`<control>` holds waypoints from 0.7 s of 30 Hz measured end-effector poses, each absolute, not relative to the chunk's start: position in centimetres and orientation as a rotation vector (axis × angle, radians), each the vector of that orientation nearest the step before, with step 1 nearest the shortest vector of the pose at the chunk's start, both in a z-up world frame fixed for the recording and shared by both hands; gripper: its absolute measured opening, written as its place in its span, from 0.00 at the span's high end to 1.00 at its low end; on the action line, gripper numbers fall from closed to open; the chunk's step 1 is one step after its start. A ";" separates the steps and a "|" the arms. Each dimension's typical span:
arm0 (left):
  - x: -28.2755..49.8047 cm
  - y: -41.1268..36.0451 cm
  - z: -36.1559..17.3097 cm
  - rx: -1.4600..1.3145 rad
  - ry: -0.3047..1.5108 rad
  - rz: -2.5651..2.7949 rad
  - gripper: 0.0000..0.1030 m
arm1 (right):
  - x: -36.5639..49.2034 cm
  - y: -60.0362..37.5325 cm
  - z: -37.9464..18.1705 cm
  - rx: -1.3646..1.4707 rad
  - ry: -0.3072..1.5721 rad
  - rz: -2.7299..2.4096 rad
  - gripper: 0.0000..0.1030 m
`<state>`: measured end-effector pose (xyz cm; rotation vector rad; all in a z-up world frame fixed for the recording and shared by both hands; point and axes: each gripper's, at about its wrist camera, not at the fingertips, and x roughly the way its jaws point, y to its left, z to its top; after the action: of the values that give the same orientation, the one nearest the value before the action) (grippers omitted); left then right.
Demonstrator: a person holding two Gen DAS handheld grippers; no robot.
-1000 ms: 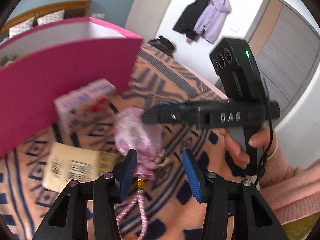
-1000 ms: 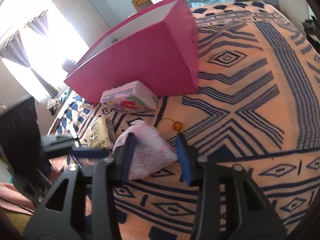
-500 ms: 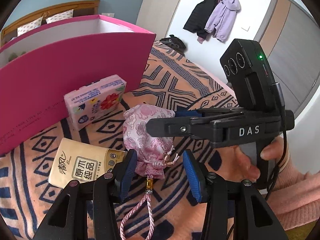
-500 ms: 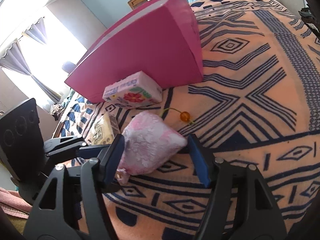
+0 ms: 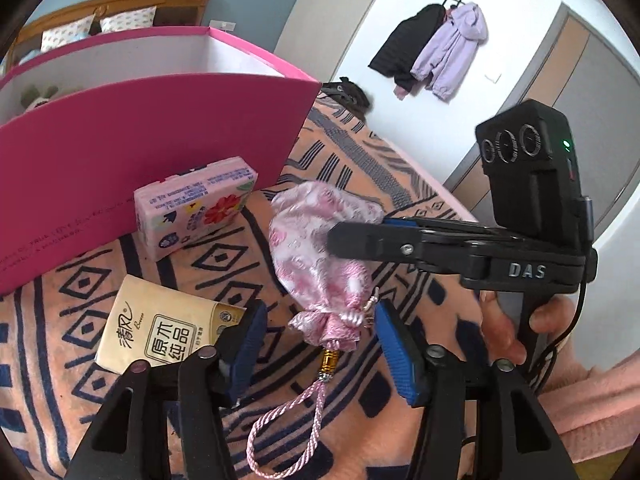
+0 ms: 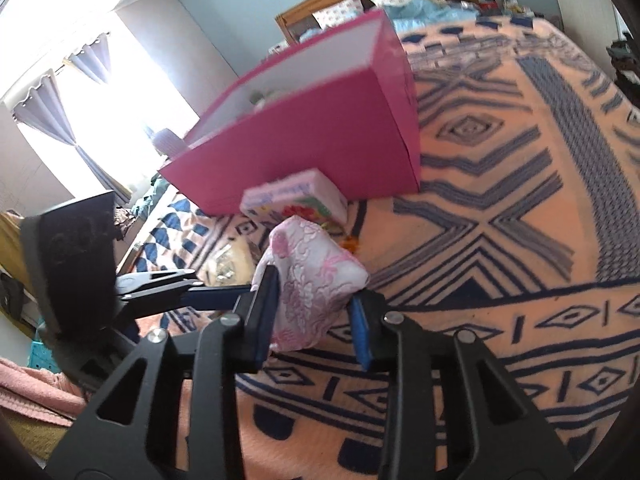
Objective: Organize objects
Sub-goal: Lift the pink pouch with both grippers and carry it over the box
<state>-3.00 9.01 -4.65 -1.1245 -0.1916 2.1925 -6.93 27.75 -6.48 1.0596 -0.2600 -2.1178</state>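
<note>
pink boxes (image 5: 152, 152): one
tissue packs (image 5: 196, 212) (image 5: 168, 332): two
brocade pouches (image 5: 320, 240): one
grippers (image 5: 318, 344) (image 6: 314, 320): two

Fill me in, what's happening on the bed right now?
A person is tidying loose items on the patterned blanket using tongs in each hand. The right tongs are clamped on the pink embroidered pouch. The left tongs straddle its gathered neck, jaws opening and clear of it. A floral tissue pack and a beige tissue pack lie beside the open pink box, not yet put away.
</note>
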 end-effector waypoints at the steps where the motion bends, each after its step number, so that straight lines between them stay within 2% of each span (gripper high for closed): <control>1: -3.0 9.1 -4.5 -1.117 -0.195 2.193 0.44 | -6.7 27.8 -5.9 1.042 -0.249 -2.125 0.66; 7: -3.0 9.3 -3.6 -1.074 -0.221 2.187 0.47 | -5.6 27.6 -3.8 0.970 -0.224 -2.140 0.66; 13: -3.1 9.6 -2.4 -1.012 -0.225 2.201 0.61 | -6.5 27.0 -2.8 0.925 -0.209 -2.146 0.66; 21: -3.2 8.9 -1.0 -0.966 -0.215 2.238 0.62 | -6.4 26.6 -1.0 0.862 -0.185 -2.154 0.66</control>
<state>-3.16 8.91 -1.04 -0.9657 -0.2148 2.2379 -6.42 26.57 -1.01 0.8620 -0.1853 -2.1545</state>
